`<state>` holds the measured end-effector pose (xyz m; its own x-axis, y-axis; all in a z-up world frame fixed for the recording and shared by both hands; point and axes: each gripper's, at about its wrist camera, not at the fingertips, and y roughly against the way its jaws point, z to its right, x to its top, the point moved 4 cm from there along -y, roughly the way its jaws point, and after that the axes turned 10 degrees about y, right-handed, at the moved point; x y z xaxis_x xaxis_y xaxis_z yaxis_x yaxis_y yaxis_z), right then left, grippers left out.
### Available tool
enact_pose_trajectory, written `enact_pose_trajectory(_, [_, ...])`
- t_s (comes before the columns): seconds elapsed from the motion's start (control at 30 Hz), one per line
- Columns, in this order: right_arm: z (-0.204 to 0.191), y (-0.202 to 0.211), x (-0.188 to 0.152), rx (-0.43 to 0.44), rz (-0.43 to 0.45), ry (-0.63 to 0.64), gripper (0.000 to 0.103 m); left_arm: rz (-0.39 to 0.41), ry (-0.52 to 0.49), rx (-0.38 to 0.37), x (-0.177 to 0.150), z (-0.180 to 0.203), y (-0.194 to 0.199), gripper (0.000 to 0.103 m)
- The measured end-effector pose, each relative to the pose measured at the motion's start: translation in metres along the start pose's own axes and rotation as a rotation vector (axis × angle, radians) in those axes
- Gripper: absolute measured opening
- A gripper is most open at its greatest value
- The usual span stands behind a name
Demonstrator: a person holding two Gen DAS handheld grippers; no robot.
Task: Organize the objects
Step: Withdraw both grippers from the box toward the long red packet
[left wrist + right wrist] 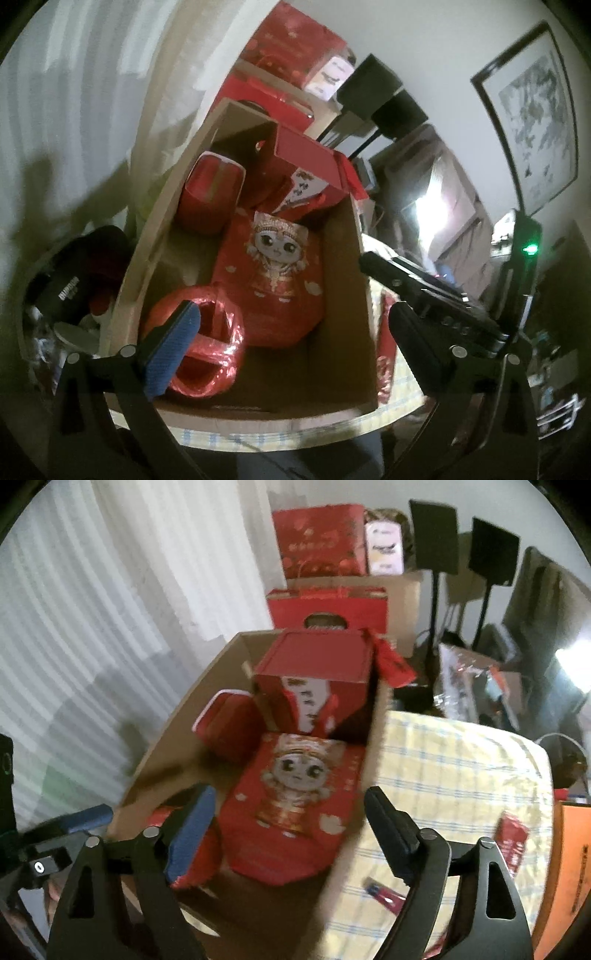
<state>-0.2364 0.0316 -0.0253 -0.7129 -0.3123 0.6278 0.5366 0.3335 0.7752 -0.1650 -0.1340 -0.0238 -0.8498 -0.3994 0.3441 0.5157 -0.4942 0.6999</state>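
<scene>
An open cardboard box [343,295] [177,746] stands on a checked cloth. Inside lie a red pillow with a cartoon doll face [277,273] [295,797], a red foil ring [207,347], a red tin [210,192] [225,727] and a red gift box [310,166] [317,679]. My left gripper [291,343] is open and empty above the box's near end, its blue pad over the foil ring. My right gripper [291,830] is open and empty above the pillow's near edge. The right gripper also shows in the left wrist view [424,291], at the box's right wall.
The yellow checked cloth [454,775] carries small red packets [513,834]. Red gift bags [321,539] and cartons stack behind the box. White curtains [110,609] hang at left. Black stands [436,535] and clutter fill the right. A black bag [74,280] sits left of the box.
</scene>
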Motion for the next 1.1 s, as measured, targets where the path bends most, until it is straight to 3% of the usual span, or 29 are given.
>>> enact_pose_trajectory(0.2, [0.015,0.019,-0.017,-0.008,0.002,-0.02,0.092,0.043,-0.079,0.081,-0.012,0.016,0.004,0.103])
enact_pose_trajectory(0.33, [0.025,0.032,-0.03,-0.018,-0.001,-0.038,0.101,0.068,-0.131,0.137,-0.02,0.025,0.005,0.103])
enact_pose_trajectory(0.5, [0.034,0.052,-0.045,-0.044,0.018,-0.035,0.101,0.095,-0.173,0.18,-0.03,0.036,0.004,0.103])
enact_pose_trajectory(0.87, [0.051,0.079,-0.071,-0.064,0.039,-0.055,0.101,0.131,-0.262,0.218,-0.053,0.07,-0.004,0.103])
enact_pose_trajectory(1.1, [0.072,0.09,-0.087,-0.08,0.04,-0.085,0.101,0.113,-0.304,0.21,-0.069,0.089,-0.017,0.103])
